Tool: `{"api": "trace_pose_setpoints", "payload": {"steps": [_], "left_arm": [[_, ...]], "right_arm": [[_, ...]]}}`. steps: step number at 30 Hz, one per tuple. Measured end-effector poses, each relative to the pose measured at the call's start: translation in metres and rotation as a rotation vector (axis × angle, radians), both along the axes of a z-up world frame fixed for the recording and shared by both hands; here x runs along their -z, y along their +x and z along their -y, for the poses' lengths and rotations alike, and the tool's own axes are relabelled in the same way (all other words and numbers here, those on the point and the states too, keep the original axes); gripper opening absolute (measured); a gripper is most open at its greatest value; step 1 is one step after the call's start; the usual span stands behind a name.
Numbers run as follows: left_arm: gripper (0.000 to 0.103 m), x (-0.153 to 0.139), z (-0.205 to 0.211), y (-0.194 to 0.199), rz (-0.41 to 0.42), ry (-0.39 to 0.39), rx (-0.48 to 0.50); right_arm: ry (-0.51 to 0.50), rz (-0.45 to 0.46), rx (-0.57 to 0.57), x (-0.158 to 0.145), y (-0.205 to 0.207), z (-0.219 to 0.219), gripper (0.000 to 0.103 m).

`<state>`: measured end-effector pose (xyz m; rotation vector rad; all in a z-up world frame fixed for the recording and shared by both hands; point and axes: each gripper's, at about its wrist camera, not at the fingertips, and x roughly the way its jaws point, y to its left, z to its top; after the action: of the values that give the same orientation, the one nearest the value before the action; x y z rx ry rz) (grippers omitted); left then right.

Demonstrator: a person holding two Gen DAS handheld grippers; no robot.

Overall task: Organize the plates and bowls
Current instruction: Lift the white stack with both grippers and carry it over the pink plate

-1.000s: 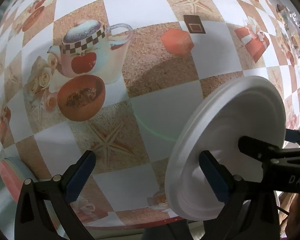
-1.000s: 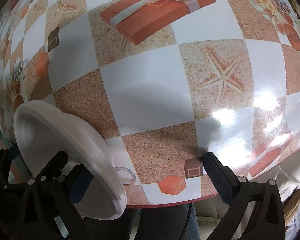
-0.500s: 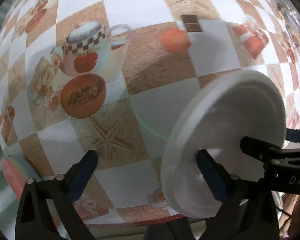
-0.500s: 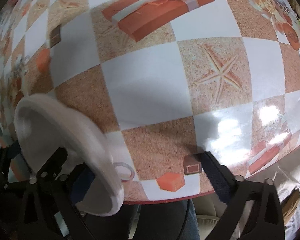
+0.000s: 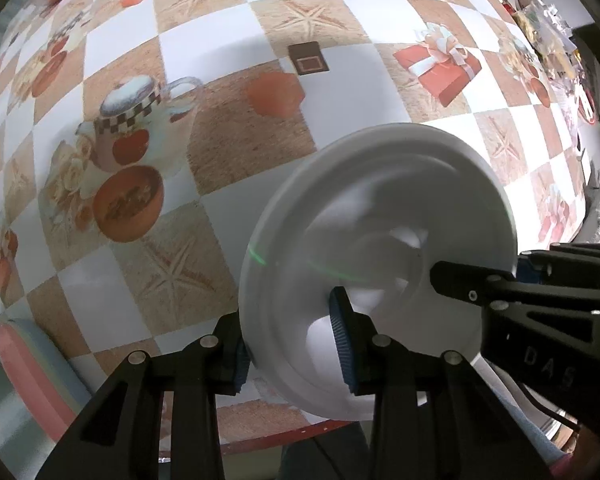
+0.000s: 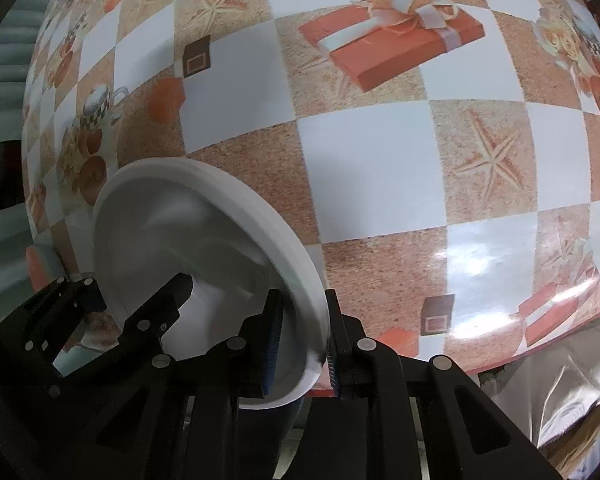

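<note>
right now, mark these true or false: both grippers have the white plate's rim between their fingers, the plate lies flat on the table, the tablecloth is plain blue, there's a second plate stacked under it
1. Both grippers have the rim between their fingers: true. The left gripper and right gripper are closing on the white plate at opposite edges.
2. The plate lies flat: false. It is tilted, raised off the table.
3. The tablecloth is plain blue: false. It is checkered white and sandy brown with printed pictures.
4. A second plate is stacked under it: false. Only one shows.

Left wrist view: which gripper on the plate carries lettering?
The right gripper, reaching in sideways, marked DAS; the left gripper below shows none. Both are closing on the plate.
</note>
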<state>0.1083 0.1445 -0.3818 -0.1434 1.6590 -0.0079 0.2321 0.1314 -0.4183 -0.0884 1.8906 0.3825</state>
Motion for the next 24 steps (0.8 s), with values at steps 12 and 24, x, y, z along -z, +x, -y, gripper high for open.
{"api": "trace_pose_setpoints", "payload": {"steps": [12, 24], "left_arm": [[0.040, 0.005, -0.065, -0.041, -0.005, 0.029, -0.159], [0.040, 0.010, -0.097, -0.080, 0.014, 0.038, -0.250]], "right_arm": [[0.015, 0.016, -0.169, 0.001, -0.026, -0.104, 0.021], [-0.003, 0.065, -0.306, -0.001, -0.054, -0.180, 0.024]]}}
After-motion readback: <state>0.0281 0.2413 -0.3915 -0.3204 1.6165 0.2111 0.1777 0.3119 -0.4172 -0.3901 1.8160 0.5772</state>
